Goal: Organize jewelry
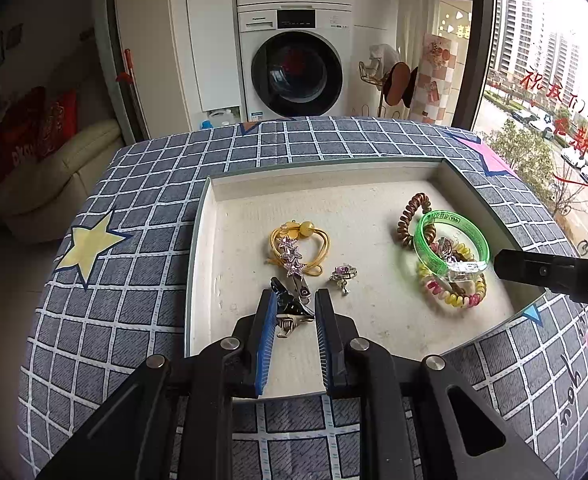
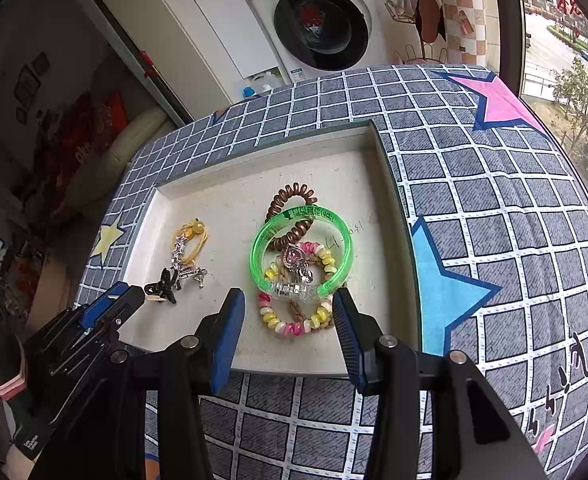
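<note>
One tray (image 1: 203, 240) (cream) tops checked cloth (image 1: 153, 208).

A translucent, glossy green plastic bangle (image 2: 300, 254) lies on coiled plastic hair ties (image 2: 294, 322). The tray (image 1: 374, 308) floor looks matt and slightly rough. The checked tablecloth (image 1: 141, 216) is woven fabric. A star-studded clip (image 1: 292, 260) glints like metal.
</note>
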`<state>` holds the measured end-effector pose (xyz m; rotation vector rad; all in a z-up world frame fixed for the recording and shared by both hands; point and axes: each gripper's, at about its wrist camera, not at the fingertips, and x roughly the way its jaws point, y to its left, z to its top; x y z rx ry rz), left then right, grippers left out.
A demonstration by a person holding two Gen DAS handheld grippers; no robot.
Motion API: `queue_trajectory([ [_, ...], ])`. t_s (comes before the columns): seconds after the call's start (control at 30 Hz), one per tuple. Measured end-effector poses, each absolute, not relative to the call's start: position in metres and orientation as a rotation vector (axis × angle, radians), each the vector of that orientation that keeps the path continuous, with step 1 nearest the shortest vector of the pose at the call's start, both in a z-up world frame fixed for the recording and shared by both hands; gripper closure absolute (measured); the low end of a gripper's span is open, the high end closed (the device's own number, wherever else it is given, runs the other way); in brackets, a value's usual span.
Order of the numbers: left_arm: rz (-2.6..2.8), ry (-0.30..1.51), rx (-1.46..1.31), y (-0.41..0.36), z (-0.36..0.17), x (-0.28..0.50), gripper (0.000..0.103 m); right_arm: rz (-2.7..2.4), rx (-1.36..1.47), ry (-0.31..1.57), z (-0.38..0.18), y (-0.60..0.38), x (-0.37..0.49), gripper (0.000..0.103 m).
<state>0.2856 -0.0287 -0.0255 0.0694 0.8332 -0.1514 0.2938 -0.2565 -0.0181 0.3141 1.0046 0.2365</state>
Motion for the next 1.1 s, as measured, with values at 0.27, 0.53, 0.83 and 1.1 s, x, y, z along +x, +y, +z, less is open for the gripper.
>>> queue_trajectory([
  [0.27, -0.128, 0.786, 0.067, -0.026, -0.015, 0.262, 0.000, 0.242, 0.294, 1.027, -0.019, -0.257, 0.270, 0.052],
  [0.53, -0.105, 0.800, 0.072, -0.023, -0.010, 0.247, 0.000, 0.244, 0.287, 1.057, -0.025, -0.256, 0.249, 0.042],
  [0.83, -0.096, 0.815, 0.066, -0.018, -0.008, 0.218, 0.000, 0.249, 0.288, 1.113, -0.033, -0.256, 0.226, 0.020],
  [1.1, -0.067, 0.817, 0.075, -0.016, -0.013, 0.188, 0.000, 0.245, 0.278, 1.131, -0.039, -0.256, 0.199, 0.000],
])
